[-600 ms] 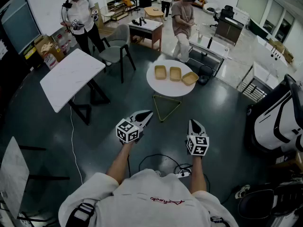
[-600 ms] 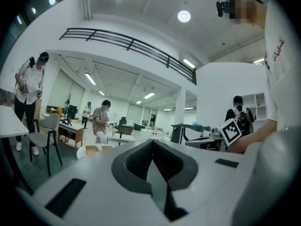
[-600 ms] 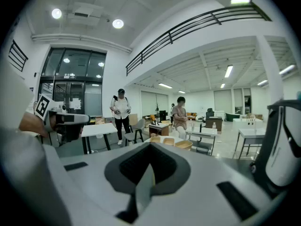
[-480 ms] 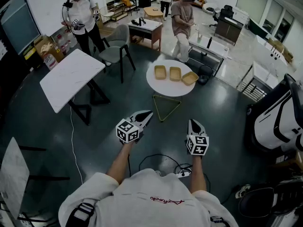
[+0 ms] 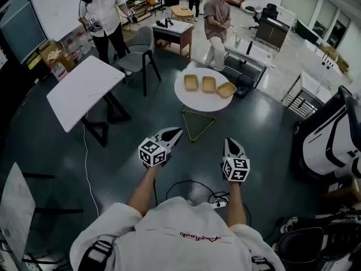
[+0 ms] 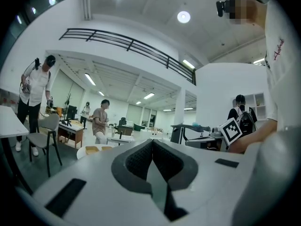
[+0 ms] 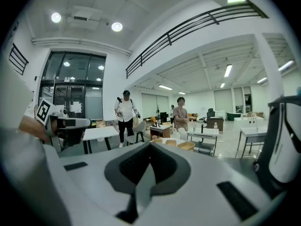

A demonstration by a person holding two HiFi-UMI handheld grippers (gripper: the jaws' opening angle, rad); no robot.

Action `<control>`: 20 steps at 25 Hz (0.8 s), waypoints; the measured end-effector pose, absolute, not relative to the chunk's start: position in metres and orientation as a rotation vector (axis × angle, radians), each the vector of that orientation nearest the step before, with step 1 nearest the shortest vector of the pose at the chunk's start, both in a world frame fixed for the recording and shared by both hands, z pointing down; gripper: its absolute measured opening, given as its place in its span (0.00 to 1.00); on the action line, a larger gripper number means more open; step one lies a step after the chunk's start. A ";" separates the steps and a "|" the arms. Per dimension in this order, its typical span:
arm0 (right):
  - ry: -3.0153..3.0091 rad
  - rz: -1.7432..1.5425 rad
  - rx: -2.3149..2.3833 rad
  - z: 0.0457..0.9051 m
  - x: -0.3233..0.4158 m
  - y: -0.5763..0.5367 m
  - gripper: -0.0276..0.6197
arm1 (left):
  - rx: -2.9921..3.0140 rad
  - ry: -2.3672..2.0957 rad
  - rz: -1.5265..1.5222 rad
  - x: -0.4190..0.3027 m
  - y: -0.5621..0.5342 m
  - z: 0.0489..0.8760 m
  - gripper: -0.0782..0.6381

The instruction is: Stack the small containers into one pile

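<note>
Three shallow tan containers lie side by side on a round white table (image 5: pixel 192 100): the left one (image 5: pixel 191 82), the middle one (image 5: pixel 209 84) and the right one (image 5: pixel 226 90). None is stacked on another. My left gripper (image 5: pixel 176 131) is held over the dark floor well short of the table, its jaws shut and empty. My right gripper (image 5: pixel 230 143) hangs beside it, also shut with nothing in it. In the left gripper view, the jaws (image 6: pixel 152 141) meet at the tip. In the right gripper view, the containers (image 7: pixel 186 146) show just beyond the shut jaws (image 7: pixel 150 145).
A yellow triangular frame (image 5: pixel 197 124) lies on the floor between me and the round table. A white rectangular table (image 5: pixel 84 89) and a grey chair (image 5: pixel 138 49) stand at the left. Two people (image 5: pixel 217 21) (image 5: pixel 104 13) stand behind. Cables (image 5: pixel 192 188) lie near my feet. A white machine (image 5: pixel 333 143) stands at the right.
The person in white at the back left has shifted up and right in the picture. Both grippers stay shut in nearly the same place.
</note>
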State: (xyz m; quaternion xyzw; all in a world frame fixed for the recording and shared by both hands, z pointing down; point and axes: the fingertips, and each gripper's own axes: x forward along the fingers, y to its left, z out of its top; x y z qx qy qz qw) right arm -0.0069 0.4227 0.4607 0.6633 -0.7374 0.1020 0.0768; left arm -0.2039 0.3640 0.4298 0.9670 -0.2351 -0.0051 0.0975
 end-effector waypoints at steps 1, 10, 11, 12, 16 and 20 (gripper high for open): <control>-2.210 0.308 1.992 0.461 -0.006 0.424 0.07 | 2.863 -0.695 -0.016 -0.204 0.365 0.430 0.12; -2.192 0.339 1.979 0.476 0.007 0.436 0.07 | 2.862 -0.705 -0.007 -0.192 0.373 0.435 0.12; -2.193 0.341 1.977 0.478 0.009 0.437 0.07 | 2.860 -0.708 -0.003 -0.190 0.375 0.437 0.12; -2.196 0.342 1.972 0.479 0.010 0.437 0.07 | 2.858 -0.712 0.000 -0.188 0.377 0.438 0.12; -2.207 0.352 1.944 0.484 0.014 0.438 0.07 | 2.846 -0.731 0.004 -0.184 0.381 0.441 0.12; -2.218 0.358 1.929 0.487 0.022 0.438 0.07 | 2.846 -0.745 0.008 -0.175 0.382 0.441 0.12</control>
